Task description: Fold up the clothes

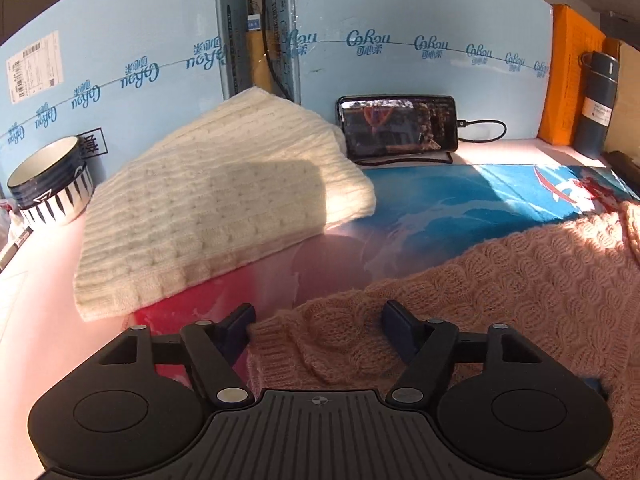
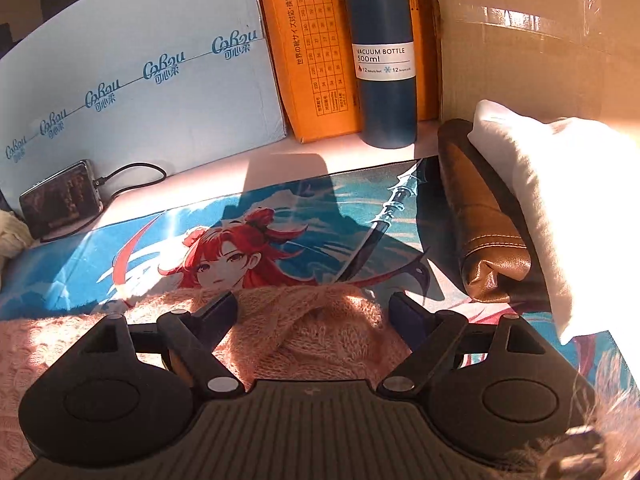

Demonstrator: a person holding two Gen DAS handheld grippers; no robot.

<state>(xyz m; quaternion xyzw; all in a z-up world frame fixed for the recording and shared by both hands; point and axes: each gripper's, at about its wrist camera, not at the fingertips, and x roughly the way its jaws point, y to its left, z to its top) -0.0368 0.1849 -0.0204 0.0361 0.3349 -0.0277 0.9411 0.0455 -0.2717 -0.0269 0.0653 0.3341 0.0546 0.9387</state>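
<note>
Starting at the far left, a striped bowl (image 1: 50, 182) stands against the blue box (image 1: 400, 80), and just beside it lies a cream sweater (image 1: 216, 208), already folded, on the pink worktop (image 1: 36, 304). Next comes the left tongs (image 1: 318, 320), fingers spread wide with an edge of the pink sweater (image 1: 500, 292) bunched between them; the knit touches the inner faces, but I cannot tell whether it is truly pinched, and the gap reads as apart. The pink sweater lies on the printed mat (image 1: 460, 200), running rightward from the left tongs, so its long axis seems to go across the worktop from one pair of tongs to the other. A phone (image 1: 398, 128) leans on the box behind the mat, cable trailing right.

Further right, the right tongs (image 2: 312, 308) also stand apart, straddling a raised hump of the same sweater at its far edge. Each pair sits at its own end, neither nearer overall. A fold away from the body would likely carry the knit over the open mat. On the right, a vacuum bottle (image 2: 382, 80), an orange box (image 2: 316, 60), a brown leather pouch (image 2: 484, 216) and a white cushion (image 2: 560, 200) crowd the edge, near enough to snag a wide sweep.
</note>
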